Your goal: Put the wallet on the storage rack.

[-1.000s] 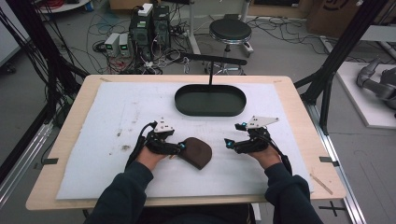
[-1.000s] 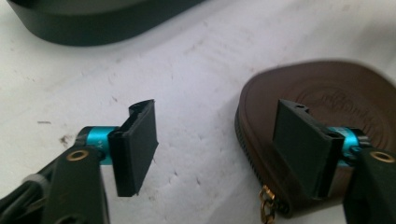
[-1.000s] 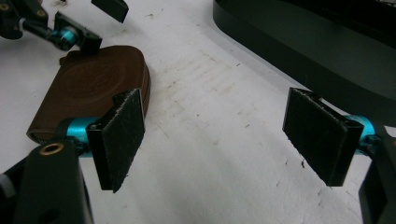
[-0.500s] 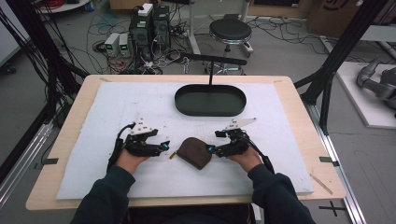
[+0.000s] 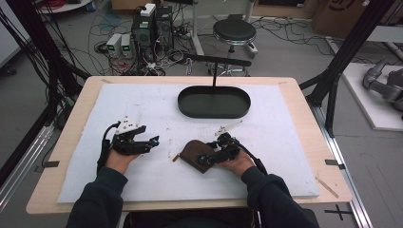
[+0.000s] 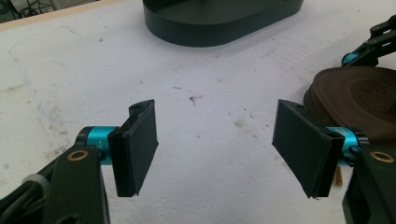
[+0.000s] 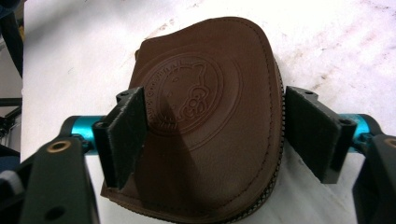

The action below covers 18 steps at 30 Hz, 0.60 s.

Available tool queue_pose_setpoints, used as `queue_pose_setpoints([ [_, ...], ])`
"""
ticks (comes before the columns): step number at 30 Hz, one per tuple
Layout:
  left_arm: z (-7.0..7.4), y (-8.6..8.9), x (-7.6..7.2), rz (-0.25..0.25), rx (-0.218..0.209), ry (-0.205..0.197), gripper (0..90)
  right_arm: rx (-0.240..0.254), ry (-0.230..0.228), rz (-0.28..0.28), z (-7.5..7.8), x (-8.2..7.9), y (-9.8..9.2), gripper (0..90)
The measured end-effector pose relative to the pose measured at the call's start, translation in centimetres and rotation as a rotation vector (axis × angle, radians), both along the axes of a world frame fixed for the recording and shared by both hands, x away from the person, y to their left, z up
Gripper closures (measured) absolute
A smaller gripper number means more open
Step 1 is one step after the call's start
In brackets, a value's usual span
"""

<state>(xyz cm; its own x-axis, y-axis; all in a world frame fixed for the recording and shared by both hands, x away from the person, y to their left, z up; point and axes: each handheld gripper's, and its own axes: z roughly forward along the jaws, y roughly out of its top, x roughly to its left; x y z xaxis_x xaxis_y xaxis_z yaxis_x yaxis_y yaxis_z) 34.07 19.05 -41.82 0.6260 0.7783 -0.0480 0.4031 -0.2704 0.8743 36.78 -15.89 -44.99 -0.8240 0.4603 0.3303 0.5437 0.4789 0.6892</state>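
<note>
A brown leather zip pouch with a round embossed emblem lies flat on the white mat, near the front middle. In the right gripper view the pouch sits between the jaws of my right gripper. One pad is over its top face and the other is beside its zipper edge. These jaws have just been closing, and I see no pad pressing on the pouch. My right gripper comes in from the pouch's right. My left gripper hovers open to the pouch's left, with nothing between its jaws. The pouch lies at that view's right edge.
A black oval tray stands at the back middle of the mat, with a thin post and crossbar rising behind it. The tray is ahead of my left gripper. The white mat covers most of the wooden table.
My left gripper has moved left, away from the pouch. My right gripper has moved left and down until its jaws straddle the pouch. The pouch has stayed in place.
</note>
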Motion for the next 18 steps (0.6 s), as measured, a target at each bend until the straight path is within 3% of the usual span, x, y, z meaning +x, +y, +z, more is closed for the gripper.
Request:
queue_pose_setpoints([
  [4, -0.1, -0.4, 0.0, -0.009, 0.001, 0.007, 30.6, -0.025, -0.049, 0.018, 0.7, -0.4, 0.0, 40.5],
  [7, -0.3, -1.0, -0.1, -0.046, -0.004, 0.011, 31.1, -0.017, -0.057, 0.009, 1.3, -0.3, -0.6, 57.6],
  [16, -1.1, -3.4, -0.2, -0.214, -0.036, 0.042, 46.8, -0.007, -0.209, 0.029, 3.1, -1.2, -1.1, 73.4],
  [18, -1.3, -3.9, -0.1, -0.244, -0.050, 0.055, 49.6, -0.002, -0.221, 0.029, 3.2, -1.1, -1.4, 75.0],
])
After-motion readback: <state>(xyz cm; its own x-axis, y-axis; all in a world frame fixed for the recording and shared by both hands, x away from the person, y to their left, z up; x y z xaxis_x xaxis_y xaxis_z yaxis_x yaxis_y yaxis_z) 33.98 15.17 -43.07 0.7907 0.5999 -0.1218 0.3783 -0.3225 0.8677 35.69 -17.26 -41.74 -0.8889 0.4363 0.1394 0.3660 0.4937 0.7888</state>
